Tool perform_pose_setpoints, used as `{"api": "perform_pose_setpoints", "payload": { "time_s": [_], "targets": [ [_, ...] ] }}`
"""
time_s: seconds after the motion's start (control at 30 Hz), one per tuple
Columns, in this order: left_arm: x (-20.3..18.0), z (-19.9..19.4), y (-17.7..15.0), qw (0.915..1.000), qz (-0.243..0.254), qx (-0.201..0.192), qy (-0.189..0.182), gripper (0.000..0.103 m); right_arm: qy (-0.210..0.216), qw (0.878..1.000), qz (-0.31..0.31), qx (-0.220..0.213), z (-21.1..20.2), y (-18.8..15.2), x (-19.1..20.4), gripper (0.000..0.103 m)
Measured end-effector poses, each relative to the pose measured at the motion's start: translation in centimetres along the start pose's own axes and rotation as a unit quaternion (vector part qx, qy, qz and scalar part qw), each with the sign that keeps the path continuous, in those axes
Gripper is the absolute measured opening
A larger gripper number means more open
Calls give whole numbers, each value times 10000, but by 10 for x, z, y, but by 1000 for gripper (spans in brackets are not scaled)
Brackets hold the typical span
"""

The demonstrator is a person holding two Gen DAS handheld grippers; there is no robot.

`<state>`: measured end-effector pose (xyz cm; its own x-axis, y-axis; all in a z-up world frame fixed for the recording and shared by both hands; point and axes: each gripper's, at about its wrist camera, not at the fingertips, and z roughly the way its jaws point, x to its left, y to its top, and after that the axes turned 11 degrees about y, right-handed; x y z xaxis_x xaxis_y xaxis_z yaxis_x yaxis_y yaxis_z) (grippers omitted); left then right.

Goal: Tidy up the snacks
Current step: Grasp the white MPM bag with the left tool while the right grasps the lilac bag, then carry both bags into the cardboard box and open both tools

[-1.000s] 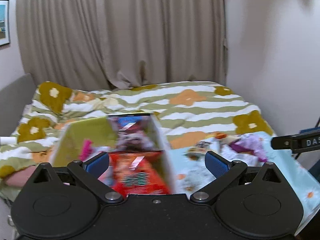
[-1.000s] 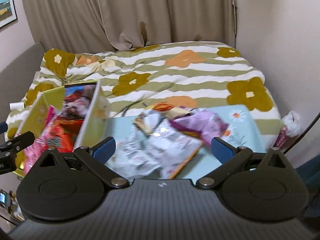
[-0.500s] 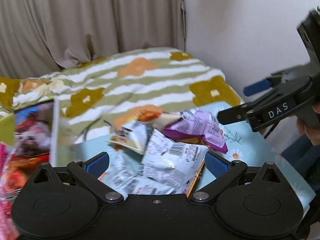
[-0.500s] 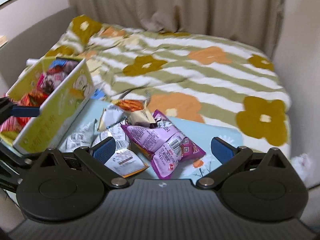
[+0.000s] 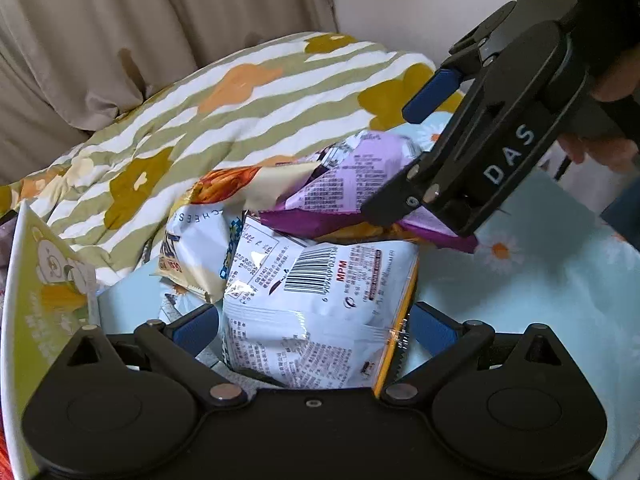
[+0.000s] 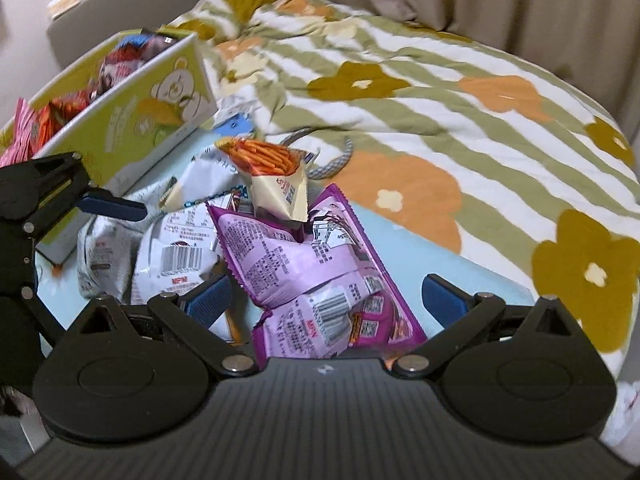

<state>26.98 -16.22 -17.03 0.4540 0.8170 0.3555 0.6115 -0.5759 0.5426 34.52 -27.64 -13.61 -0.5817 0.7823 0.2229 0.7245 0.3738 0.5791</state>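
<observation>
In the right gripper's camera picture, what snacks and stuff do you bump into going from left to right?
Other gripper → green box → white bag → fries packet → purple bag → flowery blanket.

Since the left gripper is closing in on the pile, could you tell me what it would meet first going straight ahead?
Most likely the white barcode-printed snack bag, which already lies between the open left gripper fingers; depth is uncertain.
</observation>
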Motion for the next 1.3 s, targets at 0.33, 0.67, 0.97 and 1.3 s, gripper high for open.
{"api": "perform_pose_setpoints", "payload": {
  "time_s": [0.33,0.67,0.97,1.3],
  "targets": [
    [-9,12,1,9998,172,100,-17,103,269,9993,-176,192,21,3,-8,103],
    [-15,14,-8,9988,451,158,-66,89,355,9990,-77,272,32,-1,-12,103],
    [-14,6,-11,9988,477,84,-41,80,251,9992,83,287,31,-13,-10,103],
    [-18,-9,-14,9988,475,-47,-138,78,22,9993,354,102,12,-28,-4,91]
  ]
}}
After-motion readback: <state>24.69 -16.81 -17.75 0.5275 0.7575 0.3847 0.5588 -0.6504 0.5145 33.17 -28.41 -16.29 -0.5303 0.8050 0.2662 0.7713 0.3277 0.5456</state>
